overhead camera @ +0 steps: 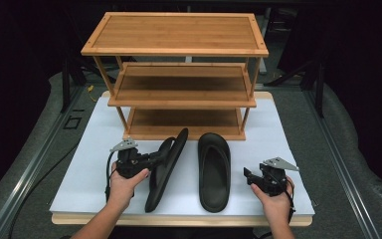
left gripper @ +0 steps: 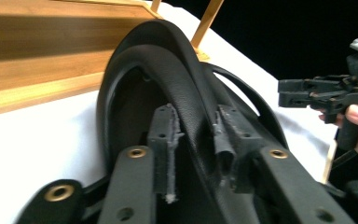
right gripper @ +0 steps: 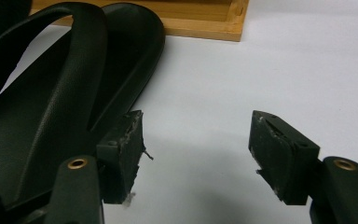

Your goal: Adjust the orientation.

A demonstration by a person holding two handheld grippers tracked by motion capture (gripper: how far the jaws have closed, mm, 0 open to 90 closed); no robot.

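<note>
Your left claw (overhead camera: 160, 157) is pinching the strap of the left slipper (overhead camera: 166, 172), which is tipping up on its edge, its long axis running from the near edge of the table (overhead camera: 283, 144) toward the bamboo shoe rack (overhead camera: 179, 74), toe end just beside the rack's bottom shelf (overhead camera: 179, 119). You are holding that hand low, with the claw pointing right into the strap. The right slipper (overhead camera: 214, 172) is lying flat and parallel, just left of your right claw (overhead camera: 247, 175), which is spread and holding nothing, hovering near the heel end. Judging from this, the rack is lying straight ahead, so the coming lift is likely running forward along the slipper's length.
</note>
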